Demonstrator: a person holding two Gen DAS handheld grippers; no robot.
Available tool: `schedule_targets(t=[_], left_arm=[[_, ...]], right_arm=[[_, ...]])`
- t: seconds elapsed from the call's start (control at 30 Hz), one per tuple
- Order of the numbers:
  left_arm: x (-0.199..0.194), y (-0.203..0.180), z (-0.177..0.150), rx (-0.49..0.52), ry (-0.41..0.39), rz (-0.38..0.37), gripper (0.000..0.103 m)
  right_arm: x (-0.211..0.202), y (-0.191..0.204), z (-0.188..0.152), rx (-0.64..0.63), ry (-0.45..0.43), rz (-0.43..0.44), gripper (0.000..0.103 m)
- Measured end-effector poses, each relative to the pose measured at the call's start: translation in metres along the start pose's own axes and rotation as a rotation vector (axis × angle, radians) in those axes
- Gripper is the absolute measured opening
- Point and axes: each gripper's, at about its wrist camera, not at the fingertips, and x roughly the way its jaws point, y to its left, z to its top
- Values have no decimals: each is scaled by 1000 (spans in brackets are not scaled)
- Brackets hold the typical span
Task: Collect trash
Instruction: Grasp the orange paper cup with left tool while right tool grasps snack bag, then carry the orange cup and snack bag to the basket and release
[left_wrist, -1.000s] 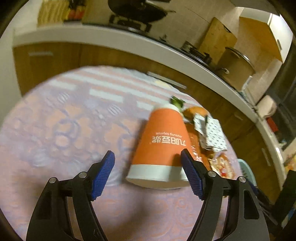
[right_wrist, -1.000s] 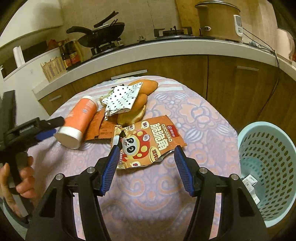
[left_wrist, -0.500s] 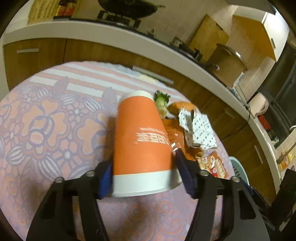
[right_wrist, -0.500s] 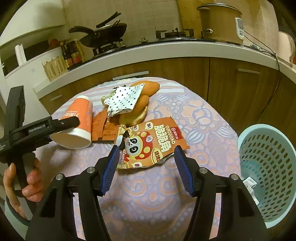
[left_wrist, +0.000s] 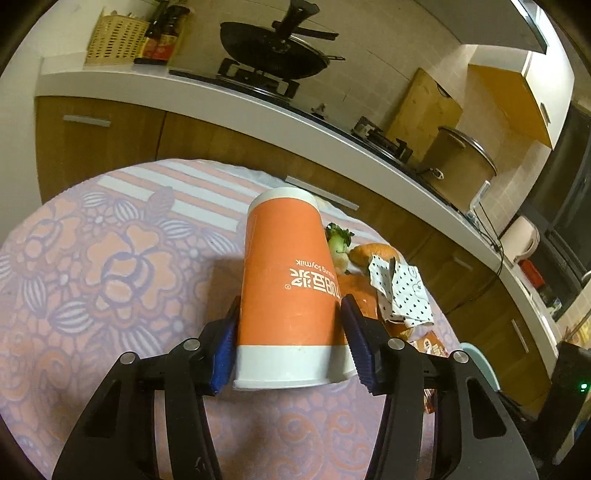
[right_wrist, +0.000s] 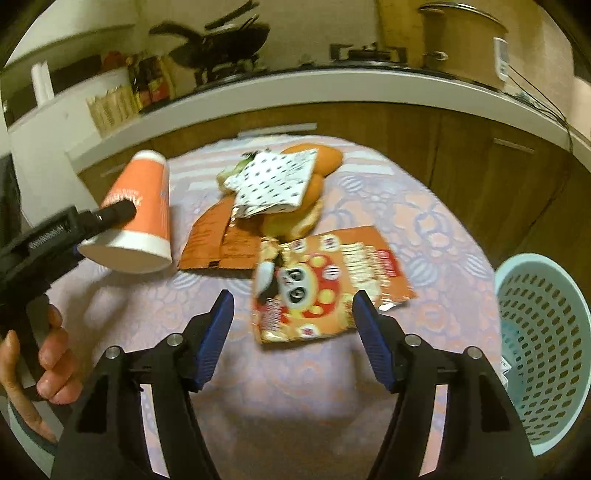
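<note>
While your left gripper (left_wrist: 291, 347) is clamped on the orange paper cup (left_wrist: 288, 295), low in the centre of the left wrist view, the cup's long axis runs straight away from you along the fingers, wide white-banded mouth toward the camera, narrow base up-frame. In the right wrist view the cup (right_wrist: 138, 218) sits at the left of the frame, tilted, and appears lifted clear of the tabletop (right_wrist: 424, 221); contact underneath cannot be confirmed.

Your right gripper (right_wrist: 291, 325) is spread wide and holds nothing. It hangs low-centre in its frame, with the panda snack bag (right_wrist: 328, 284) lying flat between and just beyond its fingertips. That gripper is clearly the nearer one to the bag.

The teal basket (right_wrist: 543, 350) stands off the tabletop at the right edge of the right wrist view, cut by the frame; only a sliver of its rim shows in the left view. In my judgement the cup must travel rightward across the pile to reach it.

The right view is motion-blurred, so bag print and the items under the dotted wrapper (right_wrist: 277, 181) are hard to identify.
</note>
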Motion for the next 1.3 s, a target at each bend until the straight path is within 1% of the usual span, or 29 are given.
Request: schedule_targets(t=[0.07, 0.1, 0.13, 0.17, 0.2, 0.27, 0.33, 0.37, 0.47, 0.53, 0.67, 0.77, 0.9, 1.0, 1.03, 1.1, 1.23, 1.3], left_arm=[[0, 2, 1, -10, 5, -9, 50], [0, 3, 0, -14, 5, -12, 50], [-1, 4, 0, -17, 5, -18, 50], [-2, 3, 0, -15, 4, -21, 50], [-2, 2, 0, -11, 3, -23, 50], [-3, -1, 0, 2, -1, -24, 50], [-5, -5, -1, 17, -10, -25, 50], [-6, -6, 0, 22, -14, -26, 50], [-13, -13, 2, 45, -47, -1, 50], [-22, -20, 6, 61, -73, 0, 50], [-39, -42, 15, 84, -104, -32, 50], [-47, -68, 22, 121, -125, -62, 50], [-49, -108, 22, 181, -131, -111, 50], [-42, -141, 20, 223, -115, -160, 50], [-36, -156, 19, 237, -98, -186, 50], [-27, -172, 15, 249, -72, -219, 50], [-2, -215, 3, 285, -3, -300, 51], [8, -233, -7, 317, 18, -320, 51]], right_arm=[[8, 8, 2, -29, 15, -24, 63], [16, 13, 3, -49, 34, -62, 63], [21, 15, 3, -60, 53, -79, 62], [28, 17, 3, -67, 76, -92, 51], [33, 17, 3, -73, 98, -103, 46], [33, 19, 3, -84, 86, -117, 23], [31, 19, 3, -89, 82, -111, 13], [30, 18, 3, -92, 80, -113, 12], [16, 13, 3, -86, 52, -94, 9], [4, 10, 4, -91, 22, -99, 8], [-24, -3, 11, -79, -44, -91, 8], [-47, -19, 14, -51, -92, -86, 8], [-70, -44, 17, -9, -145, -95, 8], [-89, -74, 19, 39, -181, -120, 8], [-93, -83, 21, 52, -187, -127, 8], [-101, -101, 19, 84, -200, -145, 8], [-116, -151, 9, 177, -213, -191, 8], [-120, -177, 1, 233, -208, -200, 8]])
